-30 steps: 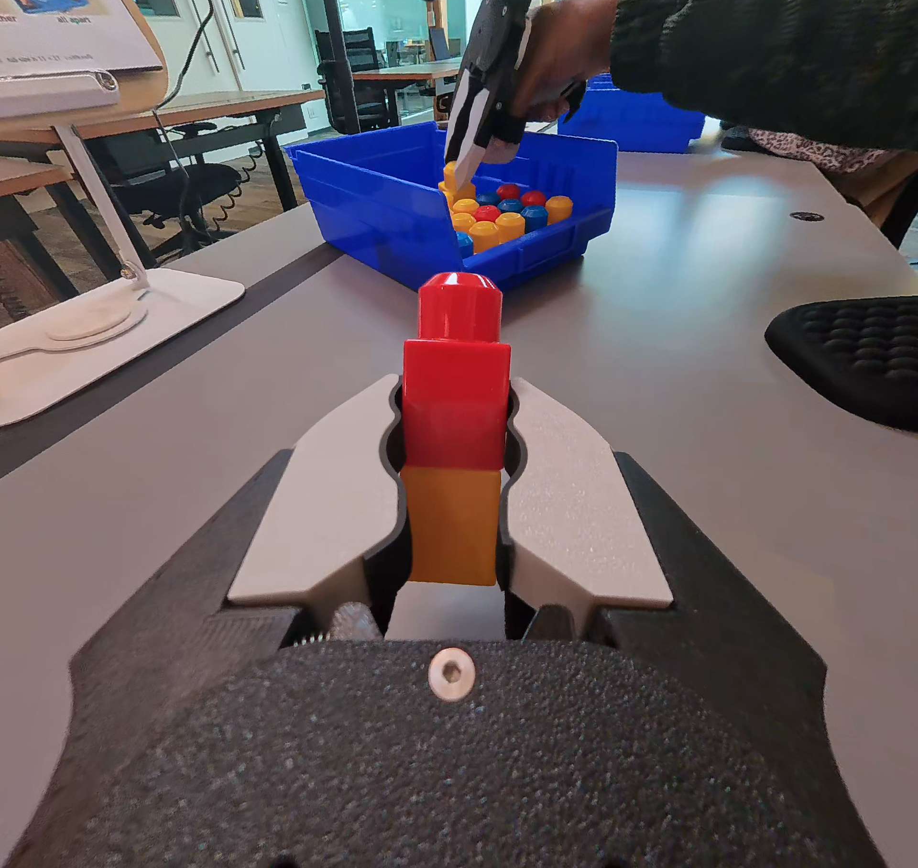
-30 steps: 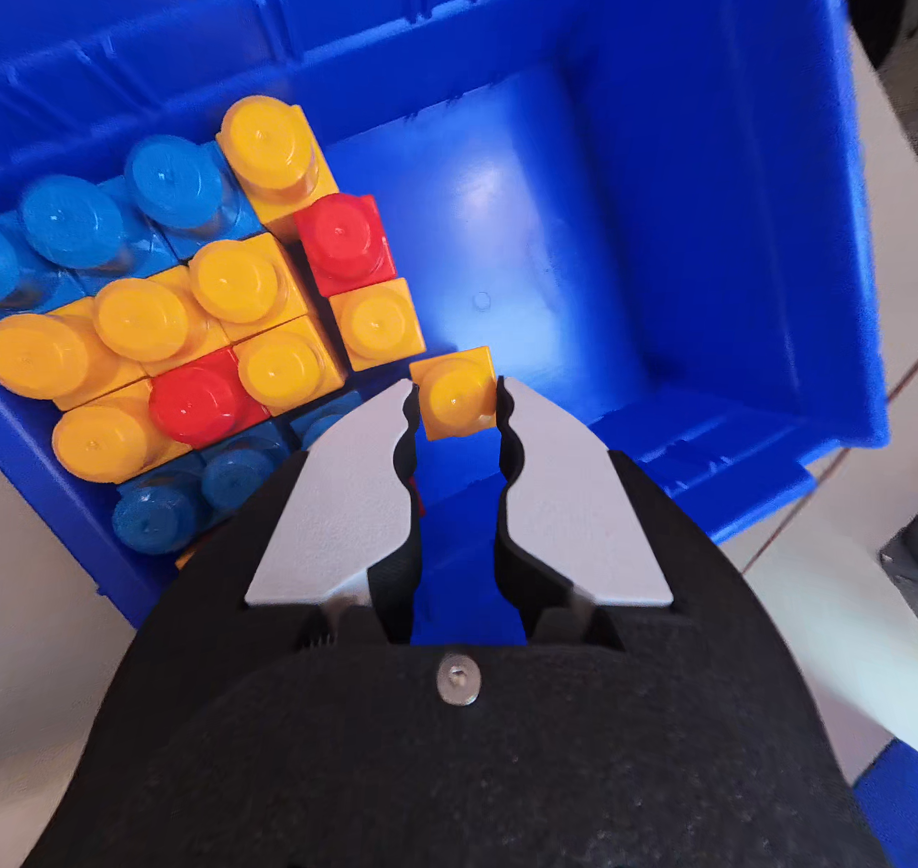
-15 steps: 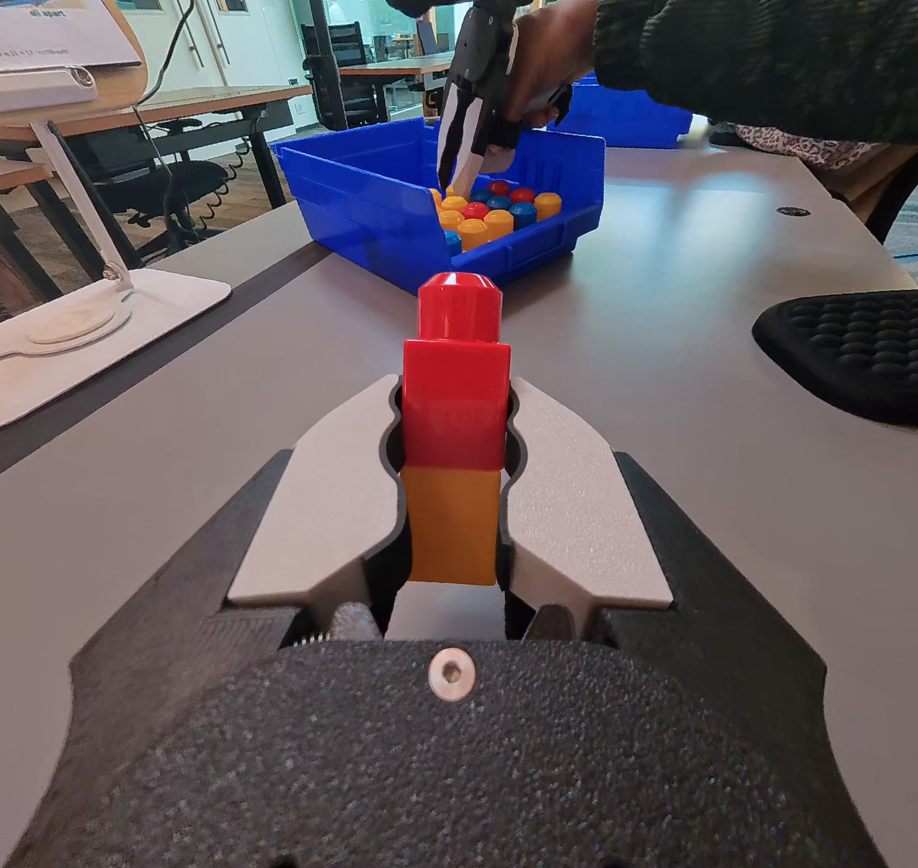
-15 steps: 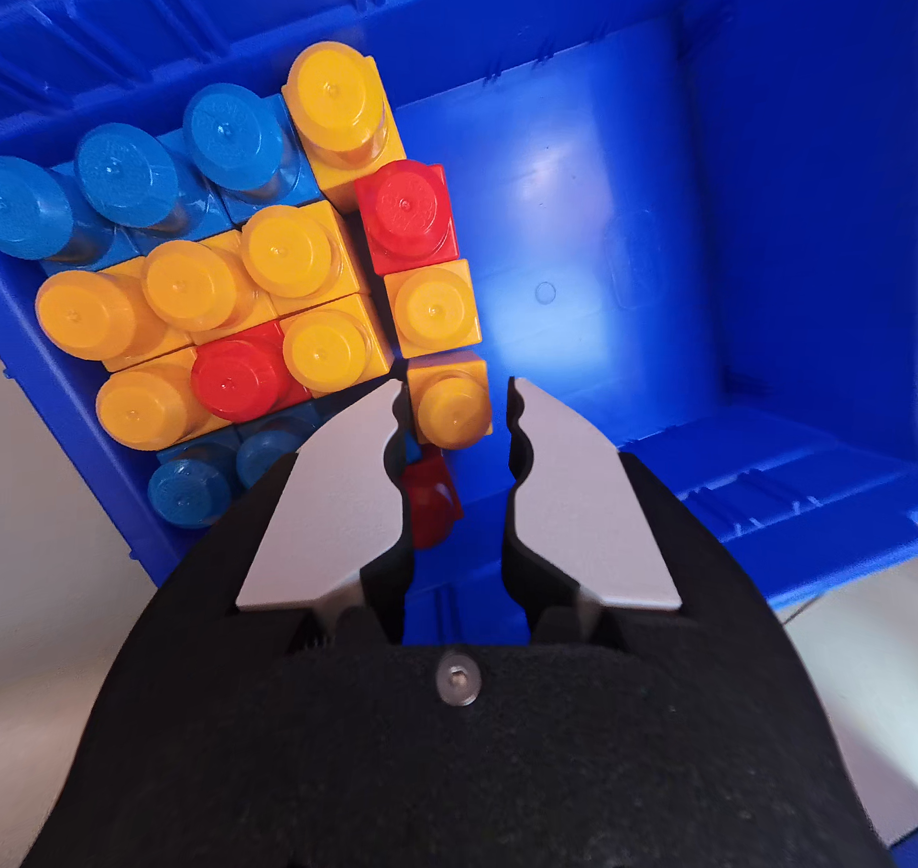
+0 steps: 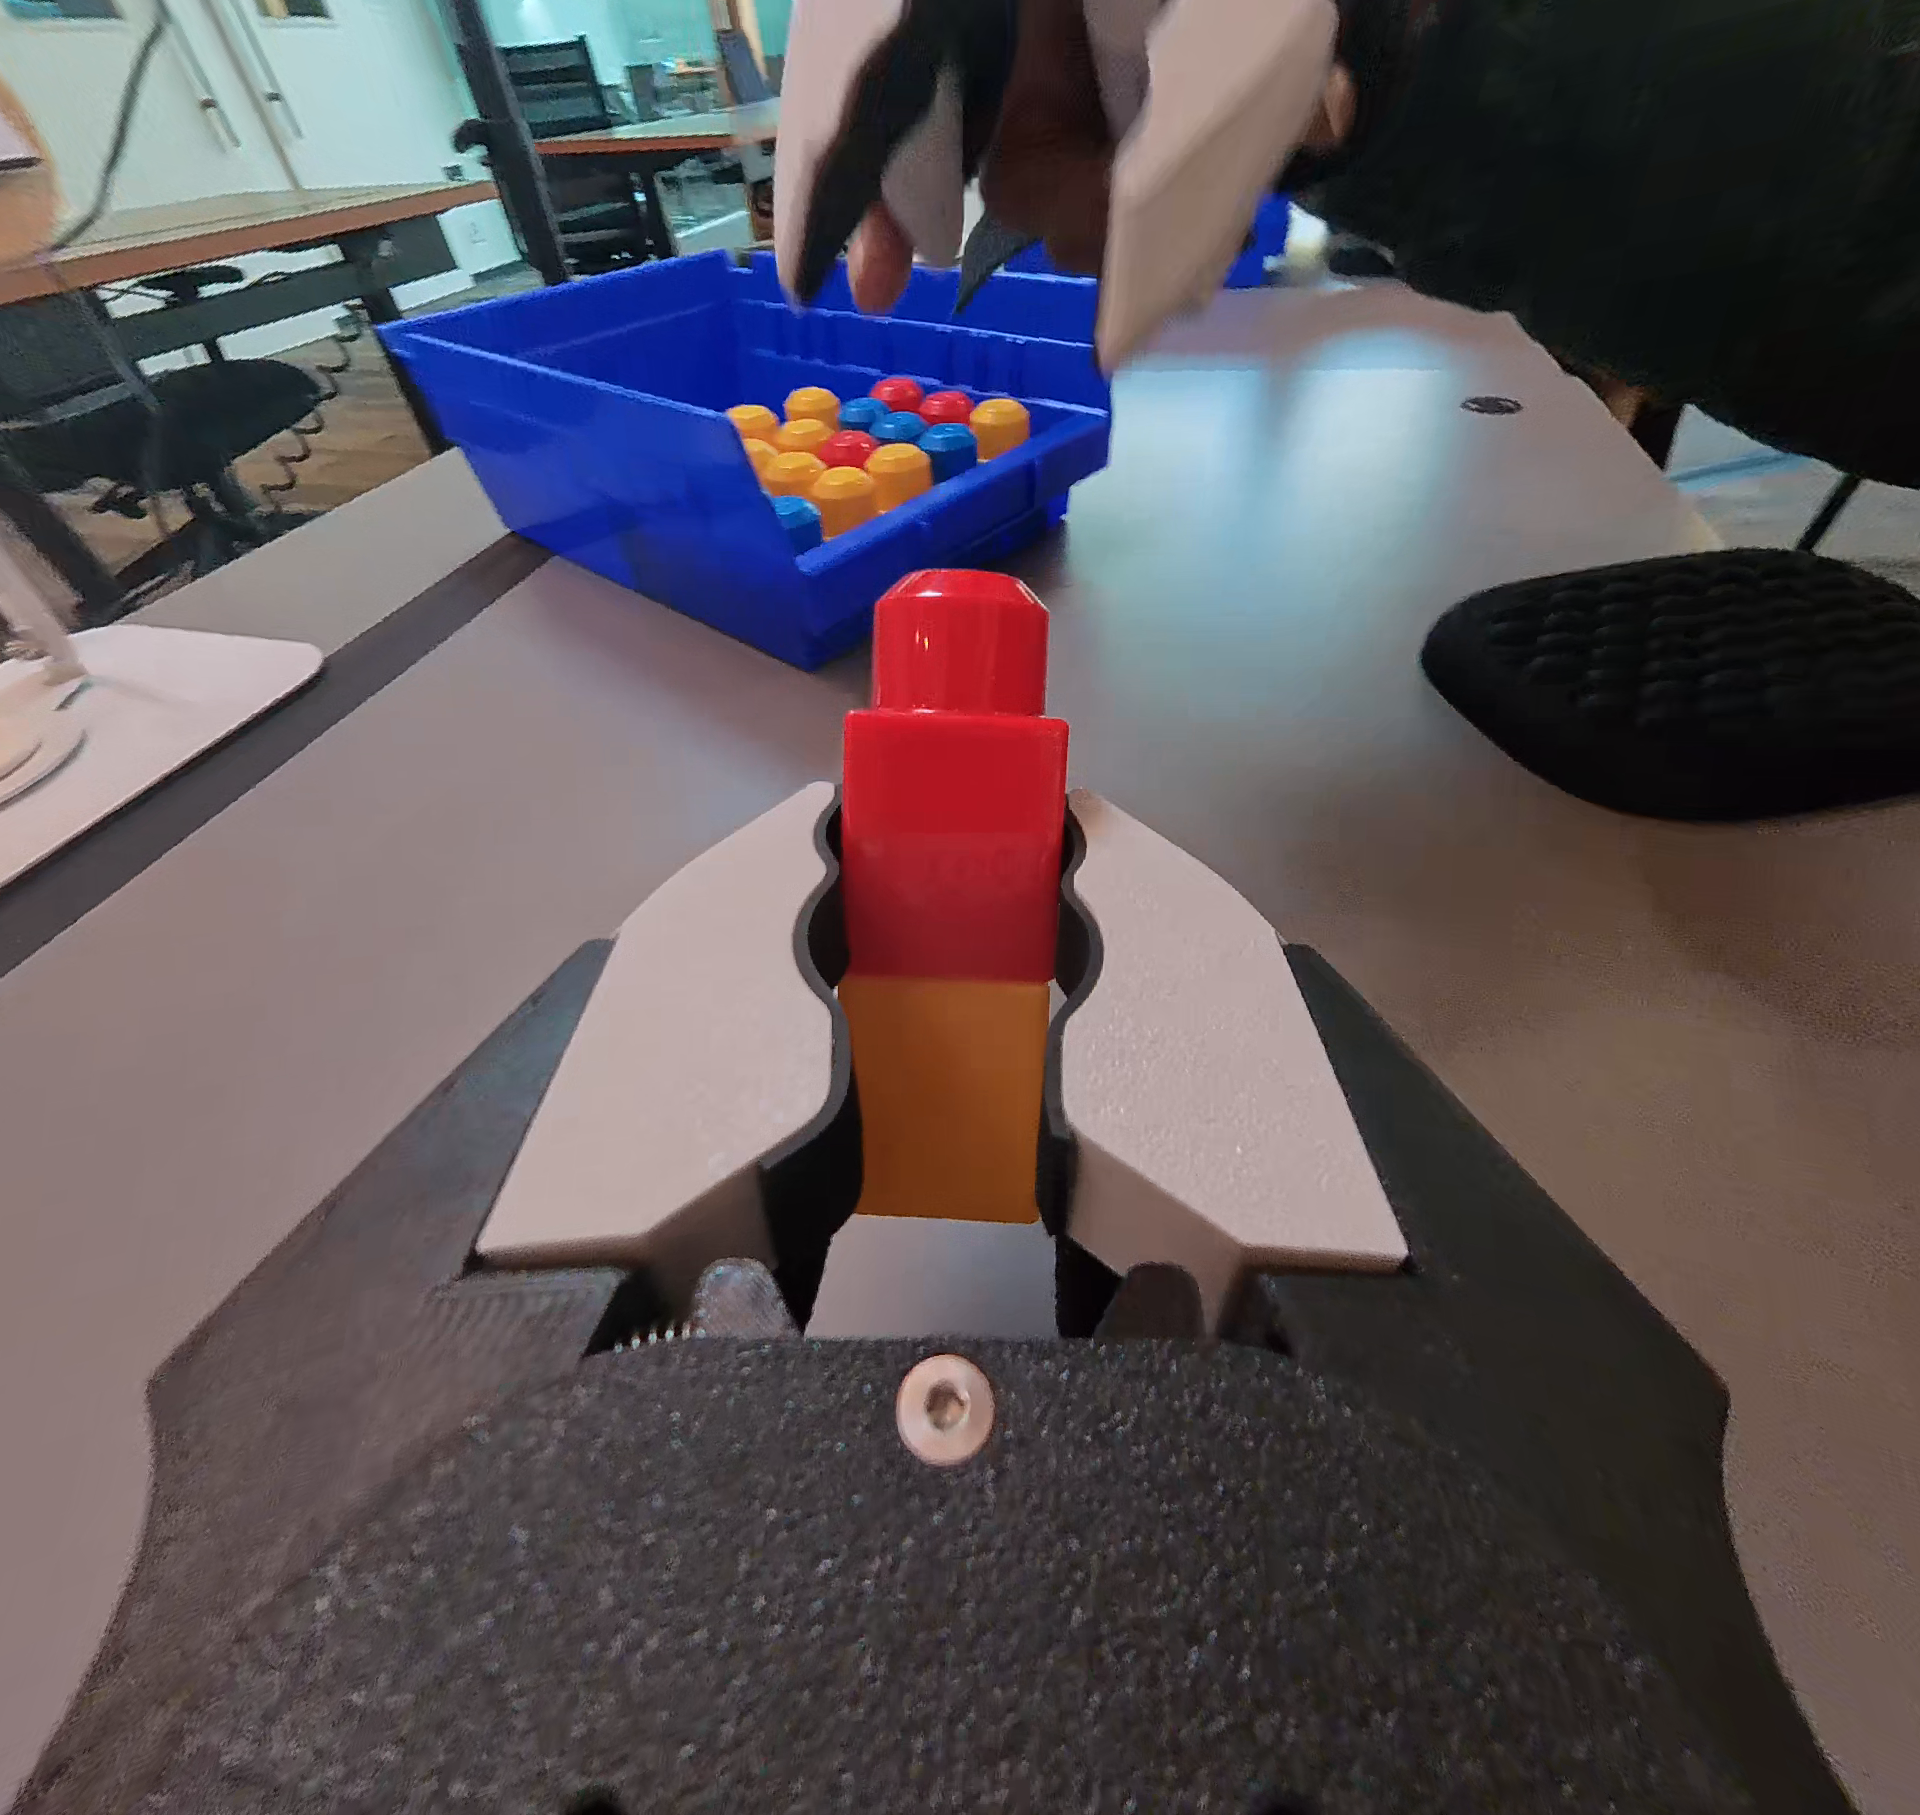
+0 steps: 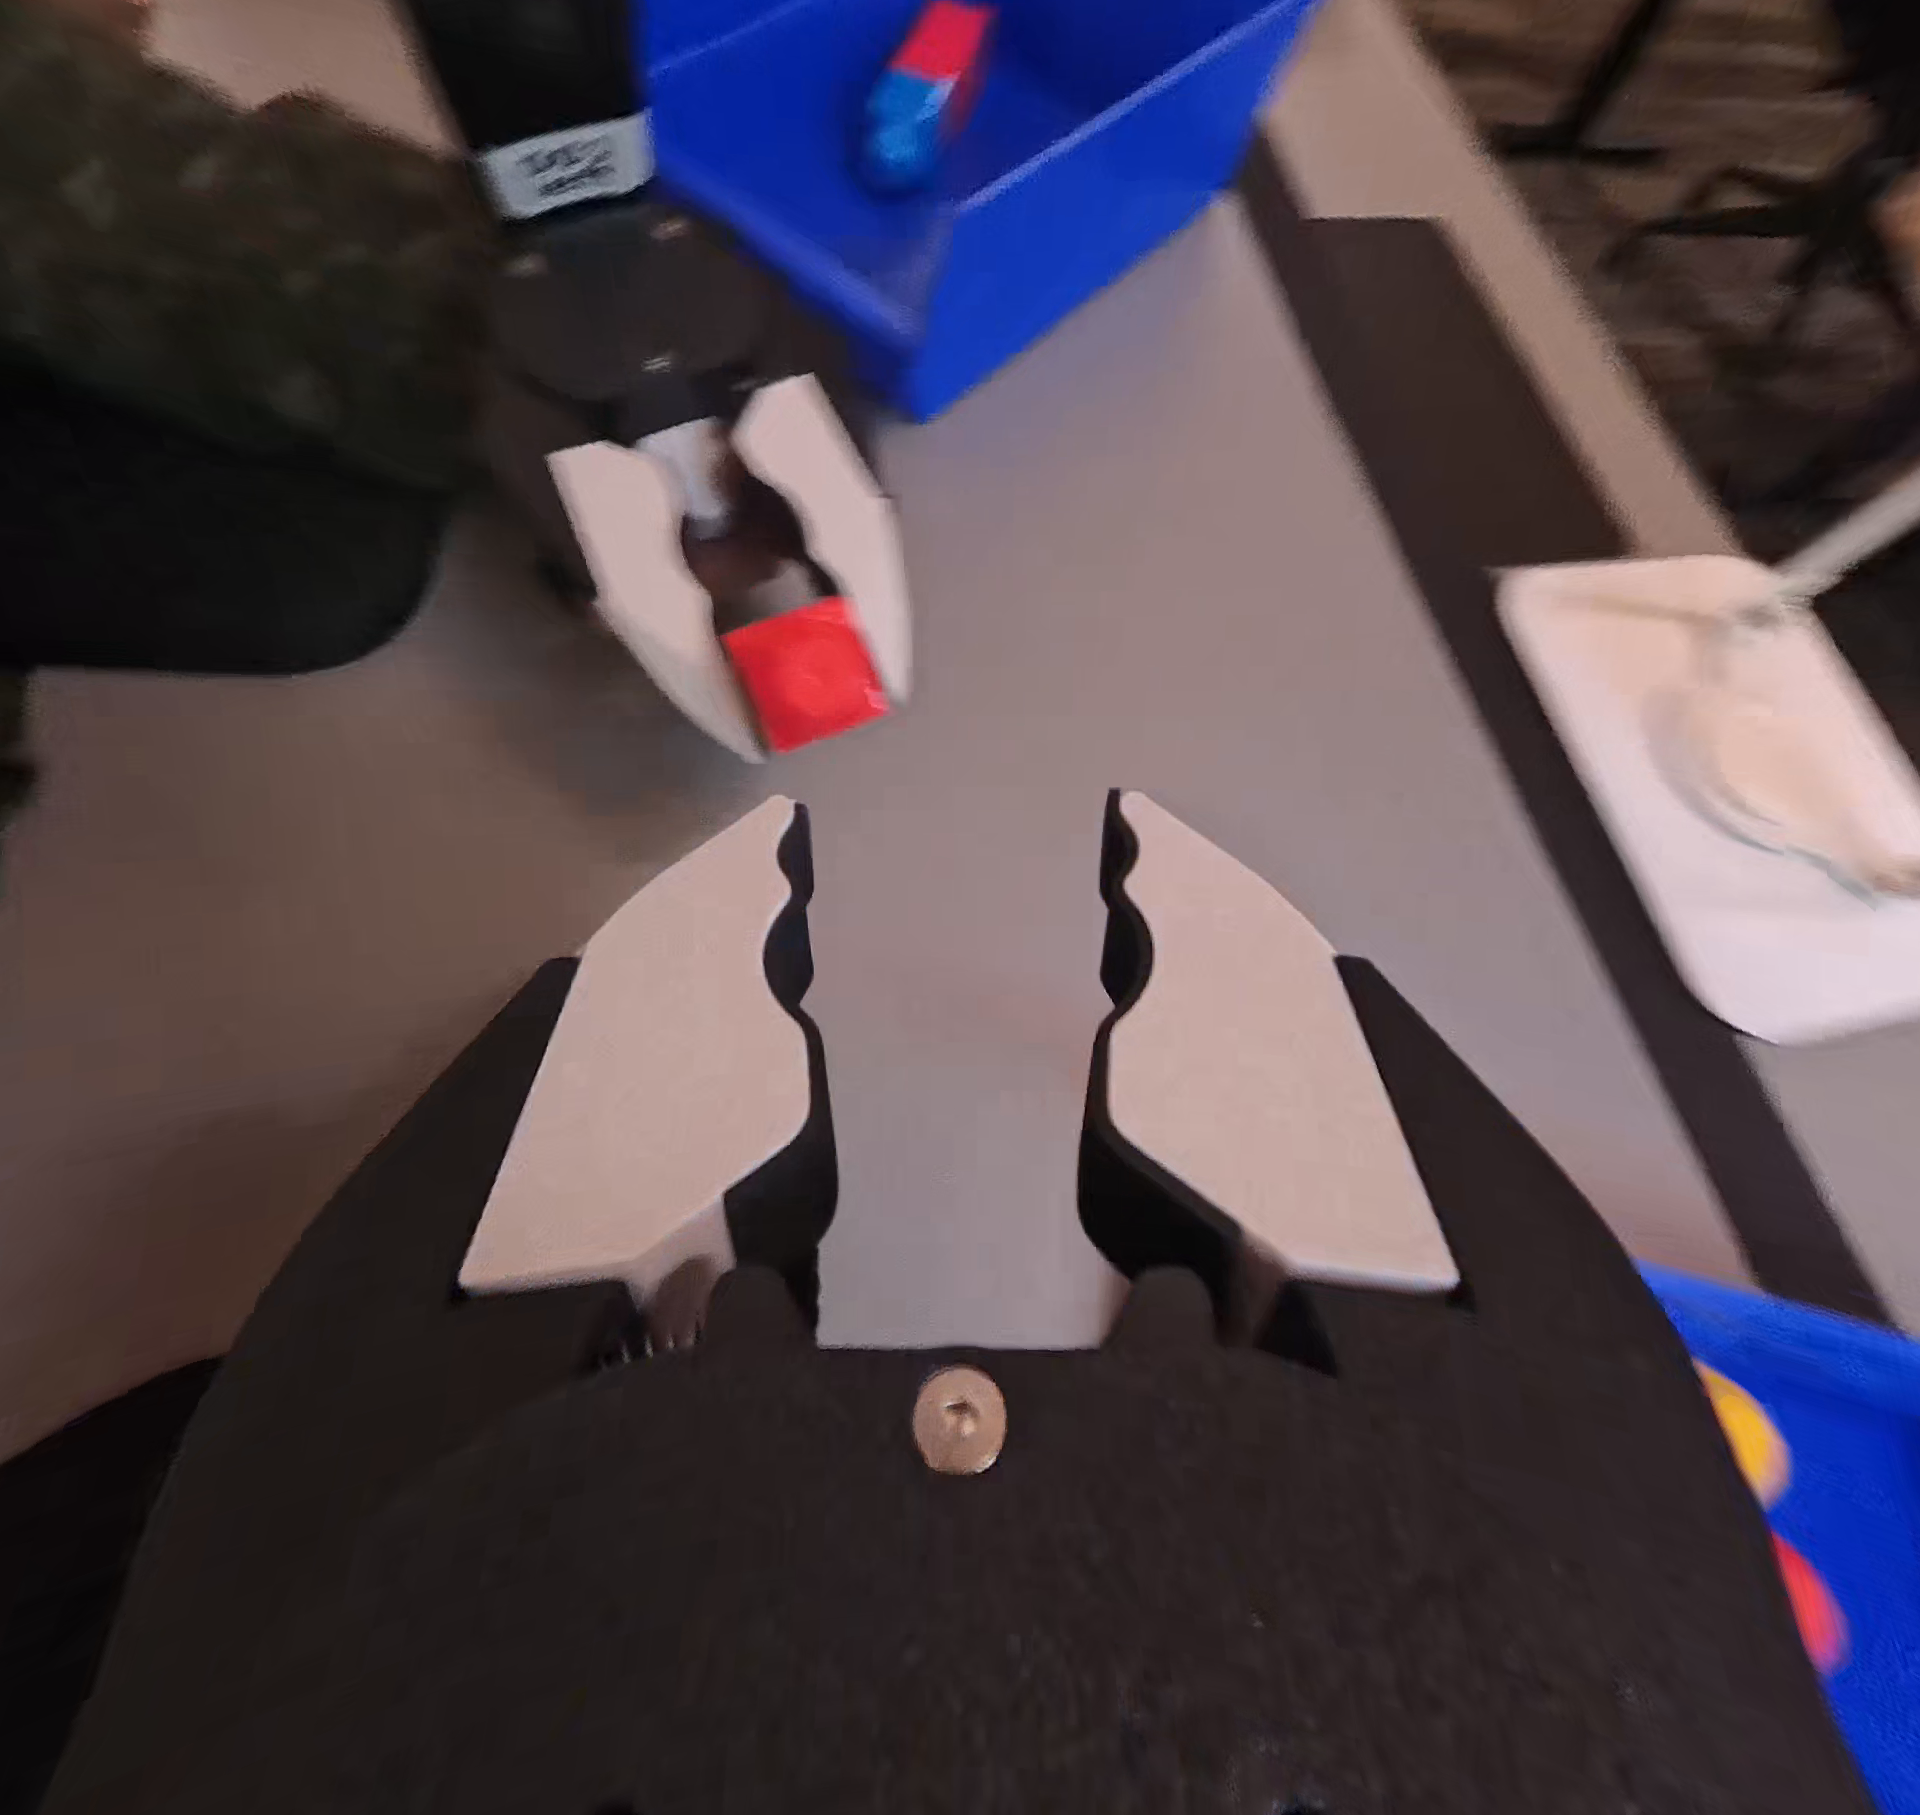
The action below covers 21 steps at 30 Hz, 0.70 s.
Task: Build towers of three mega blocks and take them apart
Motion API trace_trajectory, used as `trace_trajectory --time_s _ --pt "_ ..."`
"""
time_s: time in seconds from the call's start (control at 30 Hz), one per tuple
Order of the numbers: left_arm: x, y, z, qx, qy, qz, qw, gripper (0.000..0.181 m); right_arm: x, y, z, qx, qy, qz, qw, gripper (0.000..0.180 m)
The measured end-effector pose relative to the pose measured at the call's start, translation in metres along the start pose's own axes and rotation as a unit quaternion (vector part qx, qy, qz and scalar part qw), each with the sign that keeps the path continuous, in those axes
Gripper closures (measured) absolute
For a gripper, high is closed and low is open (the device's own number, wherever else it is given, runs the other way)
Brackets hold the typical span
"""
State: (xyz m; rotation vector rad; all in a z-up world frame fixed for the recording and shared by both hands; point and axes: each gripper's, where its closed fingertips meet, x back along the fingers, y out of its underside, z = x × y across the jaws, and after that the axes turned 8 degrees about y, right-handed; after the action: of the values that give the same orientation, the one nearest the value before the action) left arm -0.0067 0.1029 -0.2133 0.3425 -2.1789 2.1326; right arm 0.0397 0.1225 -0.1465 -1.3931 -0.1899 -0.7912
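Left gripper (image 5: 951, 892) is clamping our two-block stack, red block (image 5: 956, 830) sitting on the orange block (image 5: 945, 1100), upright over the grey table (image 5: 1299, 934). We're seeing the right gripper (image 6: 956, 830) hanging above it with fingers spread wide, nothing between them. Farther off, the blue bin (image 5: 623, 435) is holding loose yellow, red and blue blocks (image 5: 873, 446). At right, a black textured pad (image 5: 1683, 674) is lying on the table.
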Motion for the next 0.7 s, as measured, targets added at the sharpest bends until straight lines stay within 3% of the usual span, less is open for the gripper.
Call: trace_trajectory --time_s 0.13,0.2,0.27,0.5,0.63,0.7 --pt "-0.009 0.004 0.023 -0.032 0.043 -0.023 0.998 0.145 -0.038 0.020 -0.057 0.042 -0.052 -0.041 0.997 0.125" --pt "-0.011 0.007 0.028 -0.042 0.053 -0.040 0.997 0.145 -0.047 0.026 -0.065 0.053 -0.060 -0.049 0.996 0.136" --pt "-0.011 0.011 0.029 -0.047 0.054 -0.050 0.996 0.145 -0.049 0.031 -0.072 0.052 -0.083 -0.055 0.994 0.147" --pt "-0.012 0.009 0.031 -0.051 0.062 -0.038 0.996 0.145 -0.043 0.031 -0.073 0.051 -0.097 -0.038 0.993 0.148" --pt "-0.013 0.012 0.027 -0.032 0.061 -0.041 0.997 0.124 -0.034 0.026 -0.062 0.024 -0.085 -0.013 0.996 0.148" --pt "-0.015 0.017 0.027 -0.041 0.054 -0.059 0.996 0.125 -0.030 0.021 -0.061 0.016 -0.081 0.005 0.997 0.148"
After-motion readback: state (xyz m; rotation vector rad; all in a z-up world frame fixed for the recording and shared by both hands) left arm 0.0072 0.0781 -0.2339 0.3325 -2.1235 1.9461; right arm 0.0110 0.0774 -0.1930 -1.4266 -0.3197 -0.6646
